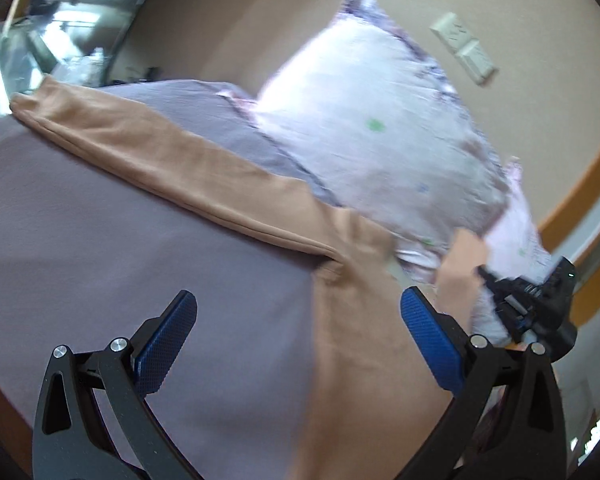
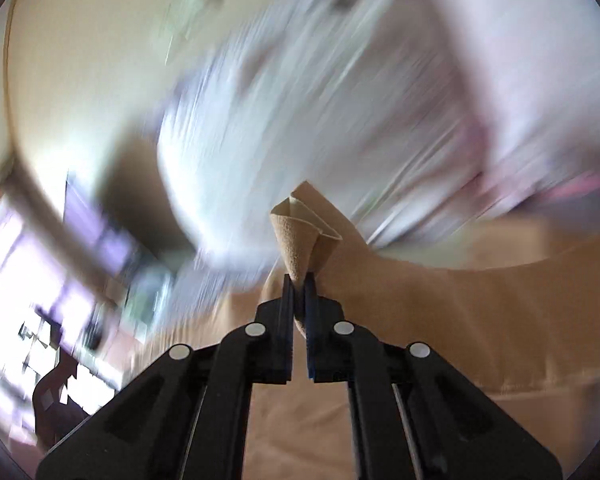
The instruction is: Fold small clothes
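Observation:
A tan long-sleeved garment (image 1: 364, 332) lies on a mauve bed sheet (image 1: 100, 240), one sleeve (image 1: 148, 148) stretched out to the far left. My left gripper (image 1: 298, 312) is open and empty, its blue pads (image 1: 164, 344) just above the garment's body. My right gripper (image 2: 299, 280) is shut on a pinched corner of the tan garment (image 2: 300, 236) and holds it lifted; it also shows at the right of the left wrist view (image 1: 485, 273). The right wrist view is heavily blurred by motion.
A pale floral pillow (image 1: 380, 120) leans against the beige wall (image 1: 260, 8) behind the garment. A wall socket plate (image 1: 464, 46) is at the upper right. A wooden headboard edge (image 1: 580, 184) runs at the right. A window and clutter (image 1: 60, 8) are at the far left.

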